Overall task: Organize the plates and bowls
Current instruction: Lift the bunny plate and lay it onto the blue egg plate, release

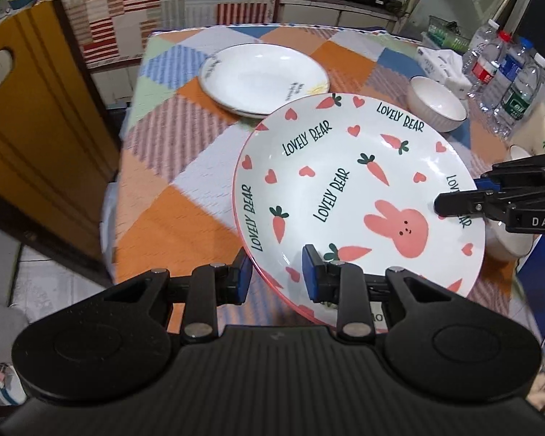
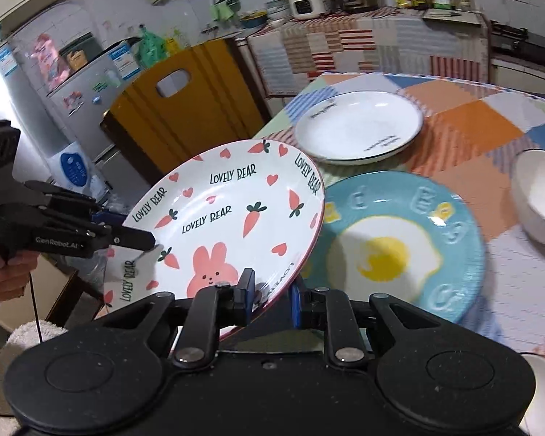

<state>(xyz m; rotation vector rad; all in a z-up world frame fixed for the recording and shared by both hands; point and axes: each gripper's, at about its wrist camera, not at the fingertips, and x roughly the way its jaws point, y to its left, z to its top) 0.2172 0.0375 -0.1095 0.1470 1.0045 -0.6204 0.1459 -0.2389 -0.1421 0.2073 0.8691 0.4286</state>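
A white plate with a pink rabbit, carrots and "LOVELY BEAR" lettering (image 1: 359, 196) is held tilted above the table, also in the right wrist view (image 2: 229, 218). My left gripper (image 1: 274, 276) is shut on its near rim. My right gripper (image 2: 270, 299) is shut on the opposite rim and shows from the side in the left wrist view (image 1: 454, 200). The left gripper also shows in the right wrist view (image 2: 141, 234). A plain white plate (image 1: 263, 78) (image 2: 359, 127) lies further back. A blue fried-egg plate (image 2: 399, 247) lies below the held plate. A white bowl (image 1: 436, 103) (image 2: 537, 196) stands at the right.
The table has a patchwork cloth (image 1: 185, 196). Water bottles (image 1: 505, 72) and a tissue pack (image 1: 439, 65) stand at its far right. Another white bowl's rim (image 1: 516, 243) is partly hidden behind my right gripper. A yellow chair back (image 2: 178, 109) stands left of the table.
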